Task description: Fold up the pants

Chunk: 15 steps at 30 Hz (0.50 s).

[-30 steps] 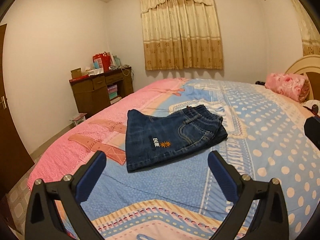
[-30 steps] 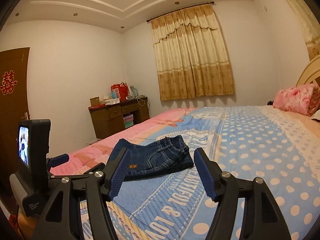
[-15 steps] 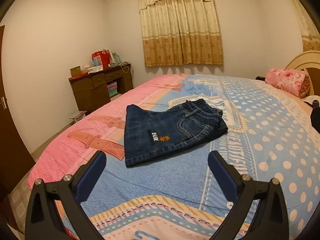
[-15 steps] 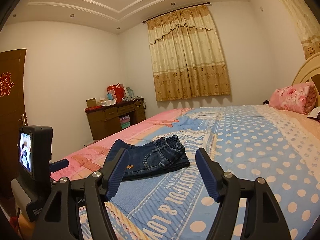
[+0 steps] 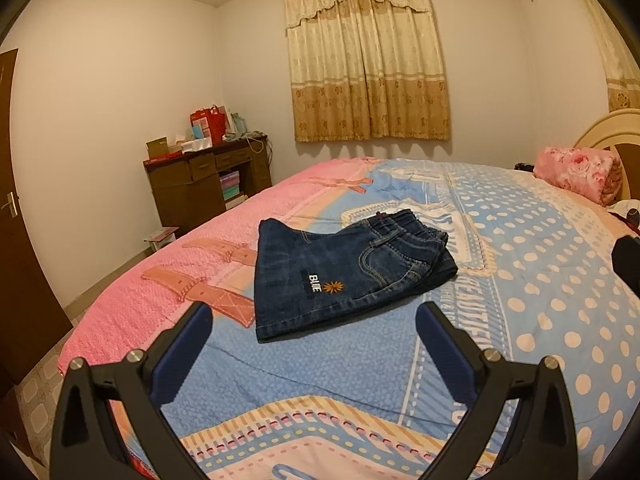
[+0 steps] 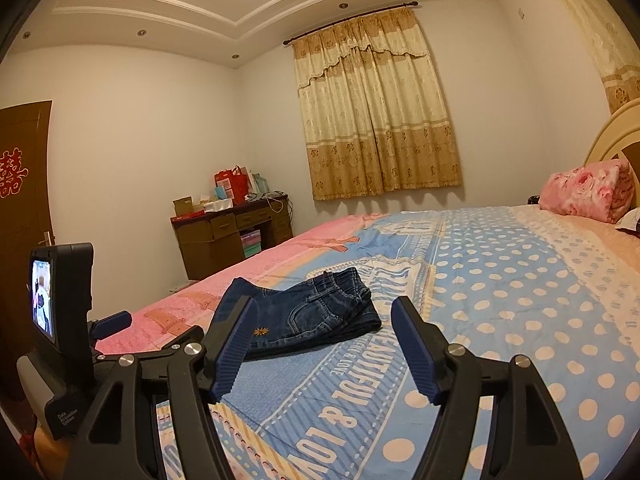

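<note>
Your left hand-held gripper (image 5: 314,320) is spread wide with nothing between its blue pads, and it hangs above the near part of the bed (image 5: 520,280), apart from the cloth. Your right hand-held gripper (image 6: 324,316) is spread as well and holds nothing.

The pants (image 5: 340,272) lie folded into a compact dark denim bundle on the bedspread, across the line where the pink side meets the blue side, waistband toward the headboard end. Your left view looks down on them enough to show the white "BLUE" label and the orange flower beside it. Your right view sits lower: there the pants (image 6: 316,316) appear between the two fingers, the left finger (image 6: 234,344) covers their near corner and the label, and only the flower shows.

Only your right view shows the other unit's screen box (image 6: 60,312) at the left edge, the ceiling lights and the red emblem on the door (image 6: 20,200). The left view alone shows the small stool (image 5: 160,236) on the floor.

Around the bed you have a brown bench (image 5: 204,188) loaded with boxes and a red bag, a drawn curtain (image 5: 368,60) and a pink floral pillow (image 5: 576,172) by the headboard. Nothing lies between either gripper and the pants.
</note>
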### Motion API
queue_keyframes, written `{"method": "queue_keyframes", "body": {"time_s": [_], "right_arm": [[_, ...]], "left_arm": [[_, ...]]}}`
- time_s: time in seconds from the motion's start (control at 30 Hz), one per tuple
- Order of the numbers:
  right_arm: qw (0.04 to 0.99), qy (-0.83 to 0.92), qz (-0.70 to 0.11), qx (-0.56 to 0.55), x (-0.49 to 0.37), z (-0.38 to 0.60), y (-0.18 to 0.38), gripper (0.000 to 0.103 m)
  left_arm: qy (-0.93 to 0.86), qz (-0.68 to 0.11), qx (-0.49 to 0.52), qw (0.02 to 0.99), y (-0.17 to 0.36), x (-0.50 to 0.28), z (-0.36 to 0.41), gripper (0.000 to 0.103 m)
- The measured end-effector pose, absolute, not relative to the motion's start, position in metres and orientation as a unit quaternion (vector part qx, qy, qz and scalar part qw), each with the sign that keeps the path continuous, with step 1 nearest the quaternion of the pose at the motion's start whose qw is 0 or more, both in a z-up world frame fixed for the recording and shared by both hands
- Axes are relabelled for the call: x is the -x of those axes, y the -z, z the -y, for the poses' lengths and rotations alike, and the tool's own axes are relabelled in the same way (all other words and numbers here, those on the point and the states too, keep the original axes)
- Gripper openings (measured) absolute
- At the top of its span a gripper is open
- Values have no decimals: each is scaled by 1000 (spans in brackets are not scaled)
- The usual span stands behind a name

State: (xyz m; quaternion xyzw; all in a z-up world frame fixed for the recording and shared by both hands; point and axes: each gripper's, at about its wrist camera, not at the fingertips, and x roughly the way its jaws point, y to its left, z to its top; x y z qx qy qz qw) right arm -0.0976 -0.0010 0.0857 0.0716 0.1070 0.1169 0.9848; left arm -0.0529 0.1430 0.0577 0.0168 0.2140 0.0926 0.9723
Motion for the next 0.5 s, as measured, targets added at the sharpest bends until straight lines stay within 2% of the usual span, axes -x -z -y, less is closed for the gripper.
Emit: {"method": "queue_keyframes", "body": {"time_s": [0.5], "right_arm": [[984, -118, -112, -73, 97, -3, -84, 71]], "left_arm": [[-93, -218, -15, 971, -57, 53, -144, 103]]}}
